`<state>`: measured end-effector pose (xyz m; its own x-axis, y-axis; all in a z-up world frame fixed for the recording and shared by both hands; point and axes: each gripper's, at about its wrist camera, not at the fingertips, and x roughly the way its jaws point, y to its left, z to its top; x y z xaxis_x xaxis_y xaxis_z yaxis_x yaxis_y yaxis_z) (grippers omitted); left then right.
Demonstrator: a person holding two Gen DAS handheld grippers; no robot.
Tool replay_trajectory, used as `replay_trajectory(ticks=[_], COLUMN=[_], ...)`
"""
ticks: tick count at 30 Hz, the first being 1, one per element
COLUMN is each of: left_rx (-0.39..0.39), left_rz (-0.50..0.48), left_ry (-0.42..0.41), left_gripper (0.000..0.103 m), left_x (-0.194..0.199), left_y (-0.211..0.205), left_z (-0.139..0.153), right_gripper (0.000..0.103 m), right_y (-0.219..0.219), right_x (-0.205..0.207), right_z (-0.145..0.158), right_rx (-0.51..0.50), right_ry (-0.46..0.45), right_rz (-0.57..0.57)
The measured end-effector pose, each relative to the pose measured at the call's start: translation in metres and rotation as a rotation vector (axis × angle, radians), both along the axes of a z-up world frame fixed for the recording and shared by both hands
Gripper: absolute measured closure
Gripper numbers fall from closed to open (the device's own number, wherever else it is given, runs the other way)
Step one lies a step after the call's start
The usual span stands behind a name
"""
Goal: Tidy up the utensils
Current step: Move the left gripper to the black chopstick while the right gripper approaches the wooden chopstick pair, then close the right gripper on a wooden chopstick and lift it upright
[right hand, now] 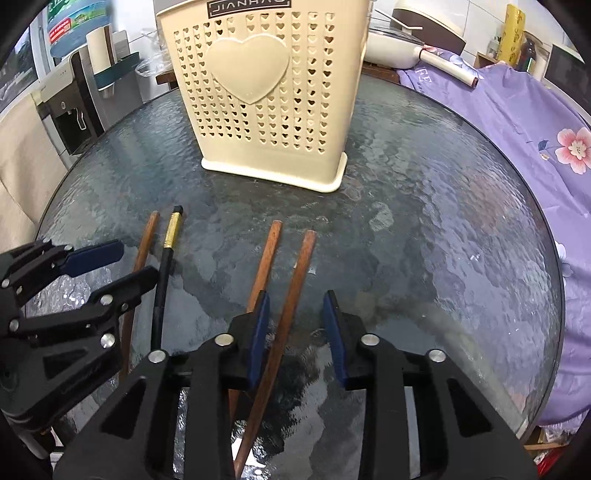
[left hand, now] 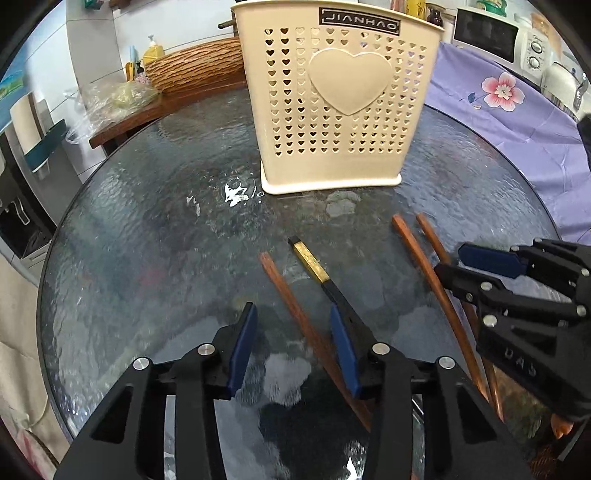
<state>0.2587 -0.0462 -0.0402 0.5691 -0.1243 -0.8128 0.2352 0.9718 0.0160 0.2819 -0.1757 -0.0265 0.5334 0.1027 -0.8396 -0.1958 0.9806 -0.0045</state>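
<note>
Several chopsticks lie side by side on the round glass table [left hand: 147, 221], in front of a cream heart-perforated utensil holder [left hand: 332, 110] [right hand: 266, 92]. My left gripper [left hand: 293, 325] is open, and a brown chopstick [left hand: 284, 291] lies between its blue pads, untouched by either. A black chopstick with a gold end [left hand: 310, 260] runs under its right finger. My right gripper [right hand: 295, 306] is open astride another brown chopstick [right hand: 301, 269], which lies close to the left pad. A further brown chopstick [right hand: 266, 258] passes under its left finger.
A purple flowered cloth [right hand: 535, 122] covers the surface to the right of the table. A wooden shelf with a woven basket [left hand: 195, 66] and plastic bags stands behind on the left. A microwave [left hand: 487, 33] sits at the back right, a water dispenser [right hand: 70, 110] to the left.
</note>
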Motion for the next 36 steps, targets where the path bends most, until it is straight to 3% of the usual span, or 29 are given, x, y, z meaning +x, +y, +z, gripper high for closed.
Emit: replay_trajectory(ticks=[7,15,21,30,36], left_rx=[0.001,0.015,0.035,0.018,-0.045], left_rz=[0.019,0.018,0.004,0.014,0.024], left_ry=[0.023,0.016,0.004,-0.009,0.005], left_gripper=[0.066,0.089,0.095,0.096,0.096], left_x=[0.02,0.037,0.039,0.038,0.039], left_y=[0.003,0.0,-0.006,-0.006,0.004], left_z=[0.0,0.002,0.001,0.001,0.002], right_gripper=[0.086,0.093,0.094,0.095,0.095], right_y=[0.008,0.017,0.017,0.007,-0.002], right_x=[0.01,0.019,0.019,0.019,0.018], right_z=[0.001,0.001,0.001,0.001,0.004], right_rx=[-0.012,-0.031,-0.027,0.029,0.102], right_ry=[0.012,0.012,0.0,-0.003,-0.006], right_rz=[-0.001,0.002,0.005,-0.003,0.003])
